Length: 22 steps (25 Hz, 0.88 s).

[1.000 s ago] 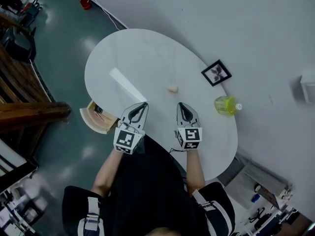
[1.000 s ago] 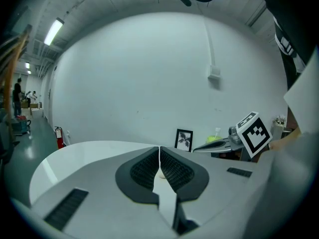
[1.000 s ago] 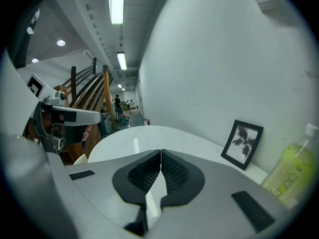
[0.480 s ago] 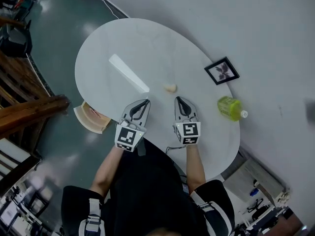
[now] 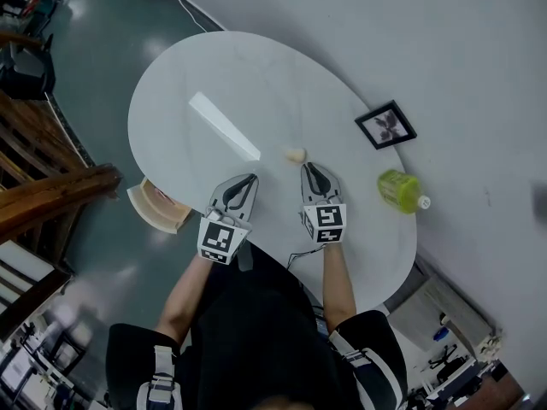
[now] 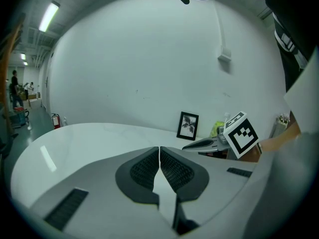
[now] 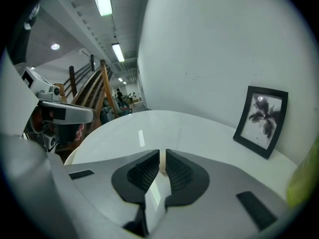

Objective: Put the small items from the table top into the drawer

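A small cream item (image 5: 296, 154) lies near the middle of the white oval table (image 5: 197, 67). My right gripper (image 5: 309, 168) is shut and empty, with its tips just short of the item. In the right gripper view the item (image 7: 162, 162) shows as a pale sliver beyond the shut right gripper (image 7: 163, 152). My left gripper (image 5: 249, 178) is also shut and empty, over the near table edge beside the right one. The left gripper view shows the shut left gripper (image 6: 159, 148) over bare table. A wooden drawer (image 5: 145, 202) stands open below the table's left edge.
A black picture frame (image 5: 385, 125) leans on the wall at the table's far right, with a green bottle (image 5: 398, 190) lying near it. A bright strip of glare (image 5: 224, 126) crosses the table top. A wooden stair rail (image 5: 51, 190) runs at the left, beyond the drawer.
Both grippers have come down toward the table. The right one's tips have closed in on the cream item. Both pairs of jaws stay shut.
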{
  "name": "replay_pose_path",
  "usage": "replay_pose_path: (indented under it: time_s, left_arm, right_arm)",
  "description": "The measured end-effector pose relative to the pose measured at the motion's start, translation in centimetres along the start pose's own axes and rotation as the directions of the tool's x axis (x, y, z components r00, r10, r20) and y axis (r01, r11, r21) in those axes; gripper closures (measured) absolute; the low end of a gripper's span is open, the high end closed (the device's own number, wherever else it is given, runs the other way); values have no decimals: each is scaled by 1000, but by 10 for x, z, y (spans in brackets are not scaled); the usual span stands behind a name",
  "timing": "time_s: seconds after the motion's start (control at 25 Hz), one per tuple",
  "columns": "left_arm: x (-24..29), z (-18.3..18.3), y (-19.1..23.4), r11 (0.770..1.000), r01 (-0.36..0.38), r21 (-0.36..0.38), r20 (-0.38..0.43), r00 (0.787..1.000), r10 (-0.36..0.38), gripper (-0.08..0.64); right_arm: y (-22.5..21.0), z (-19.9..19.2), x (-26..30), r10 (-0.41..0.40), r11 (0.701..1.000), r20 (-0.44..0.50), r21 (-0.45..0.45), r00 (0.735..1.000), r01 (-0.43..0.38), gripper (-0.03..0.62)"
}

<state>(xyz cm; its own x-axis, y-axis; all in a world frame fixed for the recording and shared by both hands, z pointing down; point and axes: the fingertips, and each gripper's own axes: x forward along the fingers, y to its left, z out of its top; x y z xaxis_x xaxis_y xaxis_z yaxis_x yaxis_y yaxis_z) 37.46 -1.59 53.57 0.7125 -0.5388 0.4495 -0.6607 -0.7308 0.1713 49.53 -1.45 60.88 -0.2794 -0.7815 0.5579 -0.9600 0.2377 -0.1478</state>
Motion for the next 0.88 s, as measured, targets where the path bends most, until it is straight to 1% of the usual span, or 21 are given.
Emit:
replay_pose_path:
  time_s: [0.16,0.2,0.28,0.36,0.48,0.64,0.88]
  left_arm:
    - [-1,-1,2,1000,-11,-1,-2,1000,11,537]
    - [-2,-1,2,1000,-12,-2,-2,1000,12,535]
    - [-4,-2,4,1000,-17,-3,-4,1000,17,535]
    - [-7,-4,5,1000,-25,-5,-4,1000,25,537]
    - [-12,-5,8,999,-37,-12,-5,999,37,537]
    - [-18,-8,12,998,-53,-16,-9,999,52,535]
    - [-24,-9,19,997,-71,-26,-4,998,70,537]
  right_arm:
    - [-5,-4,15,-6,1000,-29,-16,1000,5,555]
    - [-3,-5,19,6,1000,-31,-16,1000,-7,541]
    - [1,-6,25,36,999,-41,-12,999,-37,455]
    - [3,-8,30,41,999,-53,-15,998,-42,423]
    - [1,-13,38,27,999,-66,-17,997,-29,388]
    - [-1,-17,47,22,1000,-80,-21,997,-24,374]
    - [3,-16,52,33,999,-97,-32,995,-36,376]
